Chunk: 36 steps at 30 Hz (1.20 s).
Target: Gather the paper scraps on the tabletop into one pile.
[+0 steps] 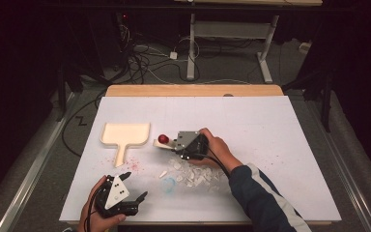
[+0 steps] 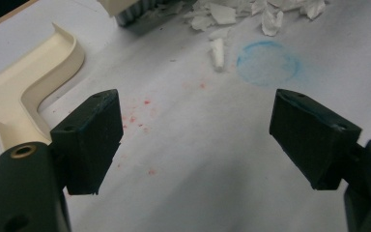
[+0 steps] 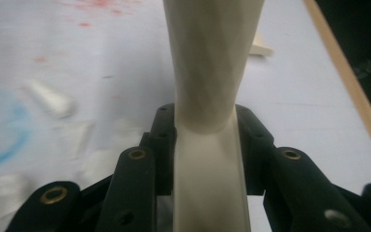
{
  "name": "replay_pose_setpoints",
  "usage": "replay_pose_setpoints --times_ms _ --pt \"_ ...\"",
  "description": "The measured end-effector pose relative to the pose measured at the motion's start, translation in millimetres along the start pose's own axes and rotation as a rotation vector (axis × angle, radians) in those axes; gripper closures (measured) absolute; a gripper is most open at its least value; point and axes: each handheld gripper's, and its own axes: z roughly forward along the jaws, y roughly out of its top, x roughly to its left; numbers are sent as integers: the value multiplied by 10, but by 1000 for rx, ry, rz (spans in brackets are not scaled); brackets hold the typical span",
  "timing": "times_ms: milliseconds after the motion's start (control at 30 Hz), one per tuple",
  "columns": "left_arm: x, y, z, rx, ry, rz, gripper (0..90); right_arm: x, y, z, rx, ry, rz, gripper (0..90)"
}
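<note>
While the right tongs clamp the cream brush handle, scrap pile lies just below it, dustpan to the left w/ handle toward the open, empty left tongs.

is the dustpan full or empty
Empty: in the high view the cream dustpan has a bare tray, and the white scraps lie on the table beside it.
</note>
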Motion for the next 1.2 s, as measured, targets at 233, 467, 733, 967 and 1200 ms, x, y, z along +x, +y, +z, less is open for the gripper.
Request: replay_pose_setpoints --times_ms 233,467,733,967,1200 --pt "-31 14 21 10 -6 8 183 199 -115 -291 -58 123 -54 672" --pt "-38 12 30 14 -10 9 183 288 -243 -560 -72 158 -91 675" --pt "-42 13 41 20 -11 11 183 200 -295 -795 -119 42 -64 679" --pt "-47 13 44 24 -14 16 183 146 -357 -1095 -141 -77 21 678" --pt "-57 20 47 29 -10 21 183 182 -523 -1455 -53 -227 217 679"
